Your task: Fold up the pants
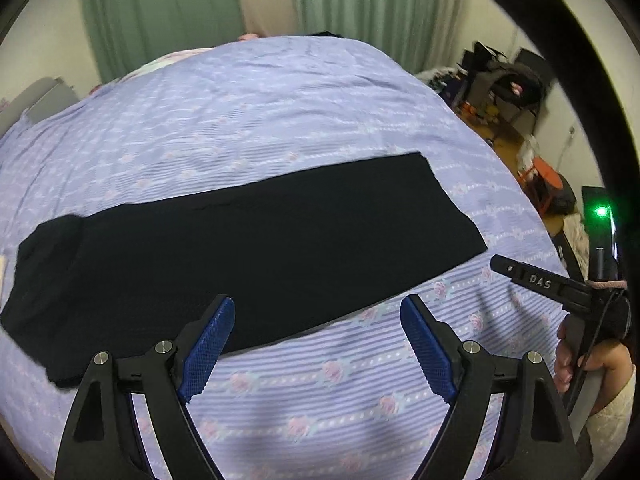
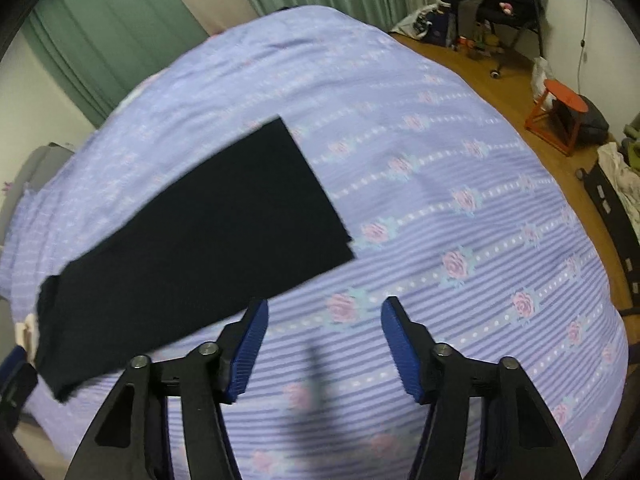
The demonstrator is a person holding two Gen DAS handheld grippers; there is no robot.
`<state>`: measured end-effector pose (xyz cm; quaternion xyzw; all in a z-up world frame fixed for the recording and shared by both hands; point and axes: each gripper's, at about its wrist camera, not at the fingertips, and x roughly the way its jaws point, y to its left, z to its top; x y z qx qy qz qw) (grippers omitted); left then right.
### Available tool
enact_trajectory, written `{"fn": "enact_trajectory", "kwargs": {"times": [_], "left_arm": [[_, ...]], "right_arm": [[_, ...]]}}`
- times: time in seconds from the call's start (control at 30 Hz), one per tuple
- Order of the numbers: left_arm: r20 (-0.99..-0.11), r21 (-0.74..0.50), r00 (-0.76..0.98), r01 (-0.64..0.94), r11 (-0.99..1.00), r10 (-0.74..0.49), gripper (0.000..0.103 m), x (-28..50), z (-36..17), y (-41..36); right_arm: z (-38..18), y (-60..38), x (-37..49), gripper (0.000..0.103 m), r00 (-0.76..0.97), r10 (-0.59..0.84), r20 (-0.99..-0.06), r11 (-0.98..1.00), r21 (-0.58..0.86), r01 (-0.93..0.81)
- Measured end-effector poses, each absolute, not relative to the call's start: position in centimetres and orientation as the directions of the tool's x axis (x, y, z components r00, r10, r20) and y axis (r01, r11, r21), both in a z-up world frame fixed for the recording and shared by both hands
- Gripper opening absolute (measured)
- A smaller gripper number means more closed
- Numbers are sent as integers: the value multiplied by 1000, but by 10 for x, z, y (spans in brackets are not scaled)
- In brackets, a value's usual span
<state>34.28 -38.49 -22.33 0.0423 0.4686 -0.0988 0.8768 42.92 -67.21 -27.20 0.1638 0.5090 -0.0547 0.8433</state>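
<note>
A: Where do the long black fabric pants (image 1: 248, 248) lie?

B: Flat on the lilac rose-patterned bedspread (image 1: 280, 112), already doubled leg over leg into one long strip. The long axis runs crosswise to both claws: waist end out to the left, square-cut hem end to the right.

A: Left claw (image 1: 318, 332)?

B: Spread wide, nothing between its blue pads. It hangs over the near long edge of the strip, roughly mid-length. The pants lie just ahead of it and to its left.

A: Right claw (image 2: 325, 330)?

B: Also spread, somewhat narrower, empty. It is over bare bedspread. The hem end lies ahead of it and to its left, apart from its pads.

A: Which is nearer to what?

B: My judgement: right claw is nearer the hem, left nearer the middle and waist. The next fold likely goes along the long axis, hem toward waist.
</note>
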Motion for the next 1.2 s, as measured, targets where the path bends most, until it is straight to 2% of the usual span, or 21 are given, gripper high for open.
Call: {"fn": "enact_trajectory", "kwargs": {"times": [0.13,0.37,0.53,0.67,0.73,0.8,0.9,0.97,1.2], "left_arm": [[-835,-32,512,319,947,-201,85,353,-241,-415],[-815,18,480,582,813,-325,85,370,-267,-500],[-821,129,477,688,714,-312,82,383,-295,-552],[-827,205,490,719,664,-275,74,393,-315,-577],[-835,223,484,732,644,-262,64,396,-326,-583],[-870,163,415,754,636,-268,28,403,-329,-584],[-859,7,362,715,699,-362,17,414,-303,-565],[-829,-46,385,677,734,-407,14,423,-281,-552],[-792,-97,431,610,787,-432,9,447,-249,-523]], "right_arm": [[-285,-680,429,49,461,28,-887,952,164,258],[-282,-708,422,49,493,-9,-870,953,141,267],[-280,-732,412,47,510,-33,-860,947,136,291],[-279,-744,407,43,516,-37,-856,947,135,292],[-279,-748,406,41,526,-26,-850,945,150,289],[-279,-749,408,38,534,-11,-845,945,166,282],[-278,-746,415,34,552,28,-834,949,196,248],[-277,-741,420,33,564,69,-823,950,227,214],[-293,-720,460,33,562,240,-792,921,369,127]]}}
